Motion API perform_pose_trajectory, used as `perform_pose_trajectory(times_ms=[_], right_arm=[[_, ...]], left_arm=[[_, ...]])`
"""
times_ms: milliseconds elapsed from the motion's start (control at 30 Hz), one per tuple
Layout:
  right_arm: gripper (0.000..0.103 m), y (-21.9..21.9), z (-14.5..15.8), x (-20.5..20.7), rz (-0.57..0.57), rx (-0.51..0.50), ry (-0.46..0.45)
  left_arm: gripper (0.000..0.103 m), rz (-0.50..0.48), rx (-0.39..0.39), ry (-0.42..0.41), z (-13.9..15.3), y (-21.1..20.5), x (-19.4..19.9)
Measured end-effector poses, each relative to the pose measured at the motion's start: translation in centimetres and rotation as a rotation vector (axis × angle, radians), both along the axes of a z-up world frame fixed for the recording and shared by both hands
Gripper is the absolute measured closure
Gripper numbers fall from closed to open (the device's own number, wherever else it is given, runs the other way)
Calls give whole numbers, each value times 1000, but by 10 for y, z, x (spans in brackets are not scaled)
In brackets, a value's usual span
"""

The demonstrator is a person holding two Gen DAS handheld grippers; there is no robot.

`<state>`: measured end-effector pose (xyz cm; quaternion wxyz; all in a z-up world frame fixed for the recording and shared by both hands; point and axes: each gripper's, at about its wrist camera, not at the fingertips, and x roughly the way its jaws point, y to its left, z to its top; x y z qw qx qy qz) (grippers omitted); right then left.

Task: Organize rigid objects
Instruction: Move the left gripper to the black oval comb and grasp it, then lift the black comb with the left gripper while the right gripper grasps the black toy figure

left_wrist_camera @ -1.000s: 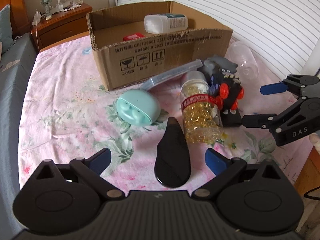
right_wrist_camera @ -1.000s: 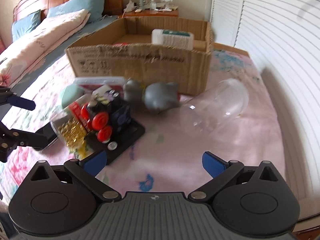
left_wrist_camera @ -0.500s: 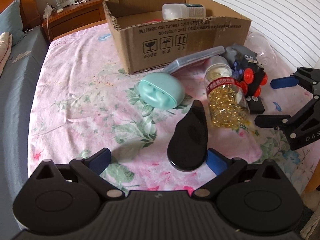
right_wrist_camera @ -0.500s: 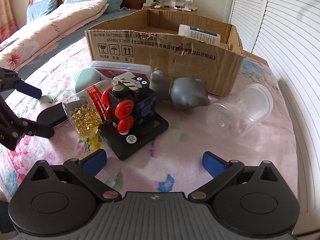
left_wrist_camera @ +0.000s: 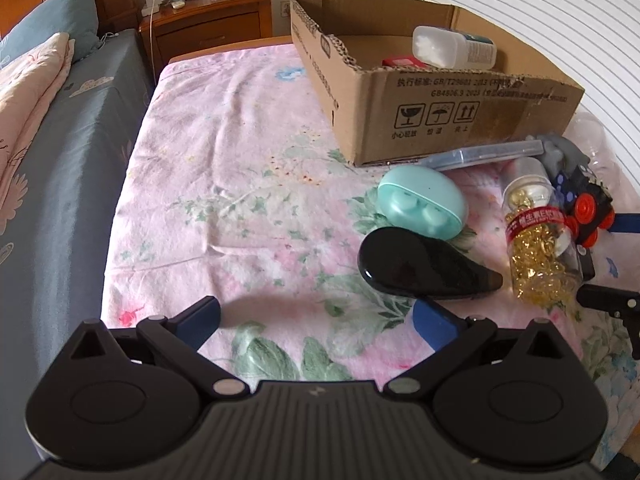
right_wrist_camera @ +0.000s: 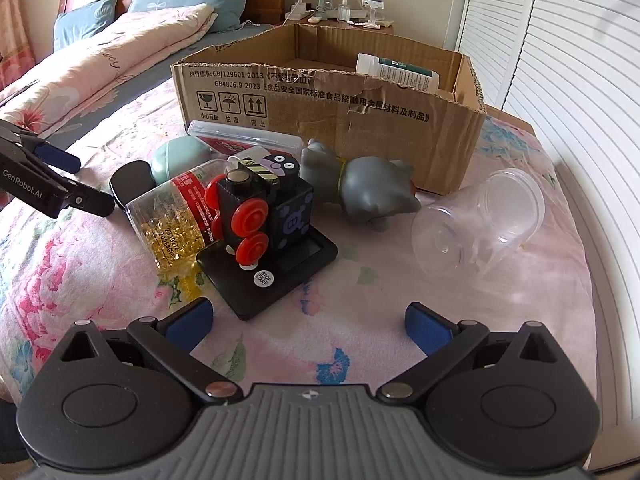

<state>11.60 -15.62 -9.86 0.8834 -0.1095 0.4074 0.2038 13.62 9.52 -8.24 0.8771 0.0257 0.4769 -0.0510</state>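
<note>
Floral bedsheet [left_wrist_camera: 240, 168] strewn with capsule bottle [right_wrist_camera: 176, 216], toy train [right_wrist_camera: 260, 208], clear cup [right_wrist_camera: 480, 224] before cardboard box [right_wrist_camera: 340, 120]; left gripper [left_wrist_camera: 316, 316], right gripper [right_wrist_camera: 308, 320] spread wide, empty.

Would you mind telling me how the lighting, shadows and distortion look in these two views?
Left wrist view: sharp, daylit, a soft shadow on the floral sheet by the left gripper; fisheye bends the shutters. Right wrist view: sharp, with glare on the clear cup.
</note>
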Motion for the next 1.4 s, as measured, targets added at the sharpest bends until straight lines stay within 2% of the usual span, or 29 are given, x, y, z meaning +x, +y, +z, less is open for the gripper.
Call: perform_pose_trajectory(times_ms=[67, 233, 367, 800, 1000, 1300, 1400], right_arm=[[0, 0, 0, 0, -1, 2, -3], [0, -2, -1, -1, 5, 7, -10], [0, -2, -1, -2, 8, 11, -19], [0, -4, -2, -3, 49, 22, -40], [0, 0, -2, -3, 77, 22, -36], [0, 17, 2, 11, 198, 6, -6], [0, 22, 8, 10, 239, -37, -41]], left_arm=[[1, -28, 12, 1, 1, -5, -4], [1, -115, -33, -2, 2, -25, -10], [1, -132, -16, -21, -1, -40, -6], [1, -103, -29, -74, -4, -50, 5], [7, -101, -33, -75, -2, -45, 3], [7, -40, -31, -62, -1, -24, -2], [7, -49, -32, -63, -1, -27, -4]])
